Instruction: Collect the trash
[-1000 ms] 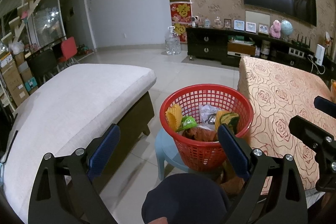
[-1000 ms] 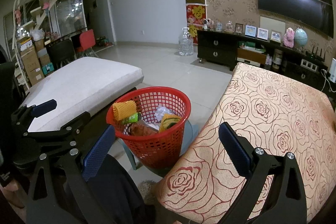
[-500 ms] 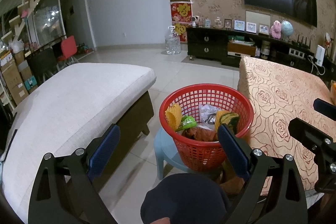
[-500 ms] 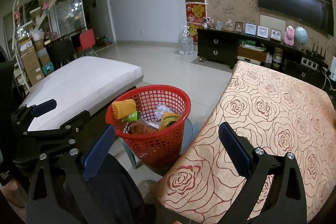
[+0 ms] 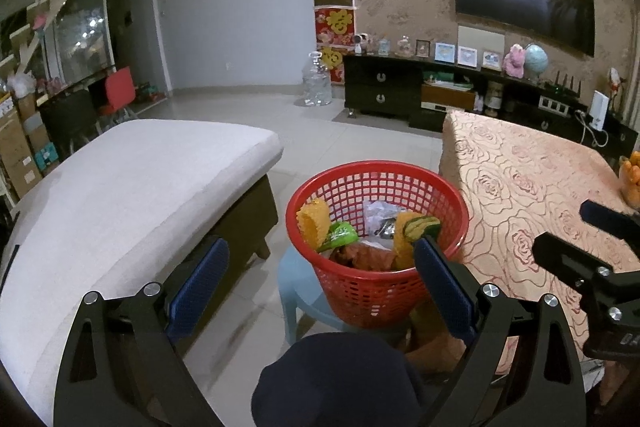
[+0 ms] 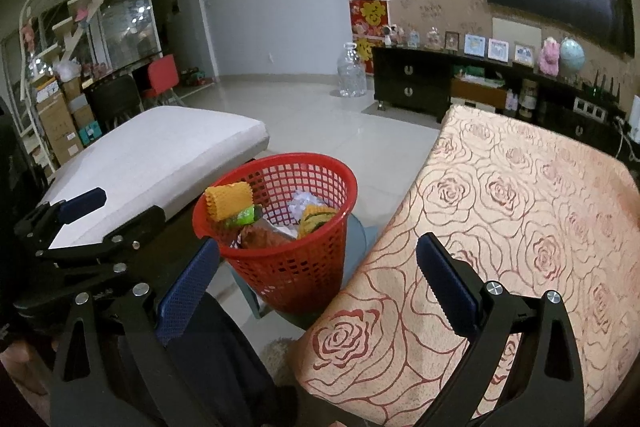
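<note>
A red mesh basket [image 5: 378, 187] [image 6: 280, 267] stands on a pale blue stool [image 5: 298, 291] between a sofa and a table. Inside it lie yellow foam nets [image 5: 312, 223], a green wrapper [image 5: 340, 233], crumpled white paper [image 5: 376, 211] and an orange-brown wrapper [image 6: 260, 237]. My left gripper [image 5: 320, 277] is open and empty, hovering just in front of the basket. My right gripper [image 6: 316, 277] is open and empty too, over the near corner of the table, with the basket to its left.
The table carries a peach rose-patterned cloth [image 6: 520, 227], and a bowl of orange snacks [image 5: 632, 175] sits at its right edge. A white-cushioned sofa [image 5: 120, 195] lies to the left. A person's dark-clothed knee [image 5: 336, 379] is below. A TV cabinet [image 5: 400, 87] stands beyond.
Both views have shifted only slightly; the right gripper has drifted a little. Both grippers stay open and the basket's contents are unchanged.
</note>
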Available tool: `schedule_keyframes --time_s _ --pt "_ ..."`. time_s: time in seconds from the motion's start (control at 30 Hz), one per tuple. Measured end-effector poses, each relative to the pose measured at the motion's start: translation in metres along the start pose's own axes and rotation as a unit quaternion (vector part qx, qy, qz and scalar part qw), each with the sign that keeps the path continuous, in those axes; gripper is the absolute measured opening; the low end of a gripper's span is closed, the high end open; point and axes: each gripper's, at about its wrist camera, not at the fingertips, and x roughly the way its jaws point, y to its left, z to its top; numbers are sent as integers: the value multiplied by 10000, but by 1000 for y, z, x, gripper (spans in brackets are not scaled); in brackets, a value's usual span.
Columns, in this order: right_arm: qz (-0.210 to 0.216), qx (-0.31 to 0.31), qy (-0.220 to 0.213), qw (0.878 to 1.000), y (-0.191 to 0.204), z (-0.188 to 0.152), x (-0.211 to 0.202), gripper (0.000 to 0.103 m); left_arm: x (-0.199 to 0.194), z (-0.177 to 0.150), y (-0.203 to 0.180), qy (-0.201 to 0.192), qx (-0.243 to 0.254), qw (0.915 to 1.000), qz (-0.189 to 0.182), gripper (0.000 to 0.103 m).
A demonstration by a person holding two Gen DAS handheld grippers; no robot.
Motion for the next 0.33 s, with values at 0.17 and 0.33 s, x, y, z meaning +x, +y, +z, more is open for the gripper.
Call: schedule_keyframes --time_s 0.17,0.33 --pt "-3 286 137 9995 -32 -3 6 96 9 3 -8 115 85 9999 -43 90" --pt "-738 855 334 9930 -131 -13 1 96 26 0 -14 338 105 9994 -22 90"
